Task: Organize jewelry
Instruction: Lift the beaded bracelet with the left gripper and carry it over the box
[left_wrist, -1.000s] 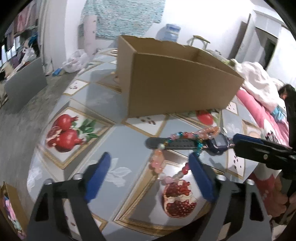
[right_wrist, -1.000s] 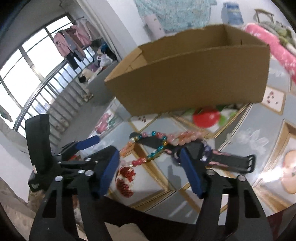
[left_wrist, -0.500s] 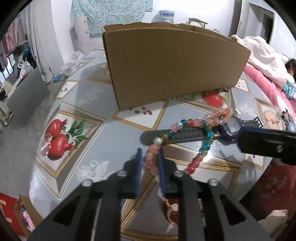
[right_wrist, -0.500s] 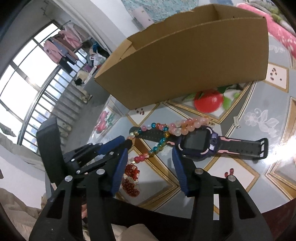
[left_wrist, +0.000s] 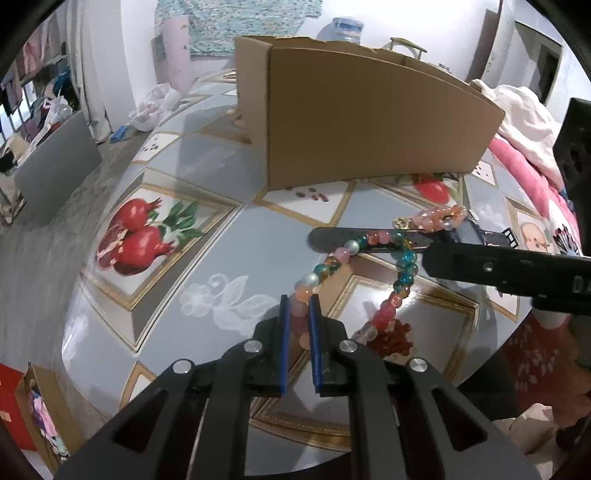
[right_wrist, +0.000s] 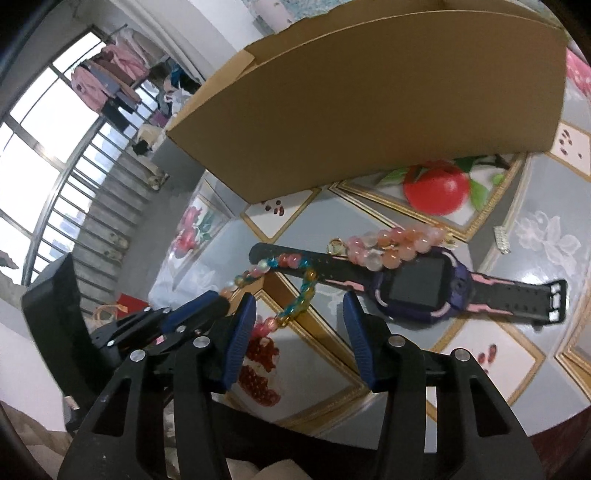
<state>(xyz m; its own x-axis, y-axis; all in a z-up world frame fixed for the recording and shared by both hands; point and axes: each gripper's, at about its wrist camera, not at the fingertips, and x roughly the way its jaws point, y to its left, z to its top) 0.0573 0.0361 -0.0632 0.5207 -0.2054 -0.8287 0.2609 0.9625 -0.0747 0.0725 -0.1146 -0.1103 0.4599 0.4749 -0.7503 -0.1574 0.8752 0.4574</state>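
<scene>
Pinching the near end of the bead necklace (left_wrist: 402, 258), left hand-held gripper (left_wrist: 298, 314) is clamped on it; strand runs up-right across the watch (right_wrist: 417, 288), which lies lengthwise left-right on the bench (left_wrist: 166, 258). Right hand-held gripper (right_wrist: 299, 314) gapes, nothing pressed.

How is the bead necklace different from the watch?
The bead necklace is a string of many-coloured round beads; the watch is one dark strap with a purple case. The left hand-held gripper pinches the necklace; nothing holds the watch. The necklace crosses the strap.
</scene>
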